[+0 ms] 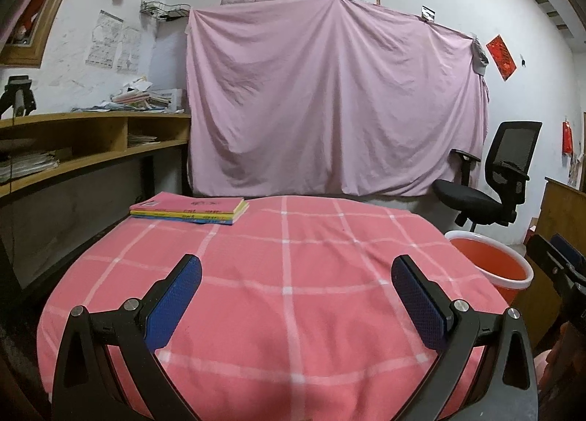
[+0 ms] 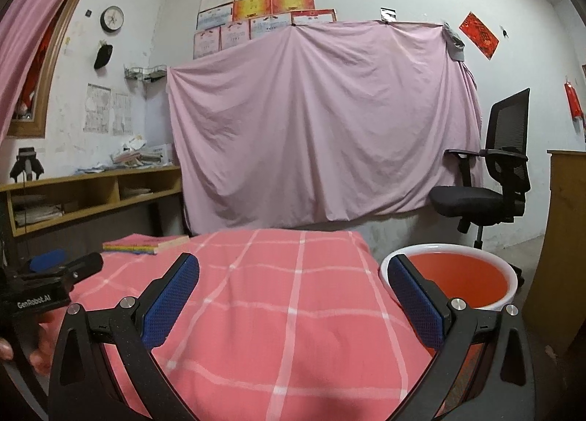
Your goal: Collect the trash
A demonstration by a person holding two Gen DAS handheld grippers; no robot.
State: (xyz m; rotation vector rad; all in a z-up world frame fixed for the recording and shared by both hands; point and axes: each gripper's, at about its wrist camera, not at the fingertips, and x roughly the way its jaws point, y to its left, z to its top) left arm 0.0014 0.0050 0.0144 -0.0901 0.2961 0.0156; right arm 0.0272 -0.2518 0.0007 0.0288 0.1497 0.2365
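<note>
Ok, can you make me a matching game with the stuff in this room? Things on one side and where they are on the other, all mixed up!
Things:
1. stack of books
2. orange bin
3. clock
4. office chair

Places:
A. high on the wall
B. on the floor beside the pink checked cloth
C. on the far left corner of the cloth
D. next to the hanging pink sheet

Pairs: 1-C, 2-B, 3-A, 4-D

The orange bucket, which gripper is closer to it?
Right. The right gripper hangs open over the table's right edge, with the orange bucket just beyond its right finger. The left gripper, also open, sits further left over the pink checked cloth.
</note>
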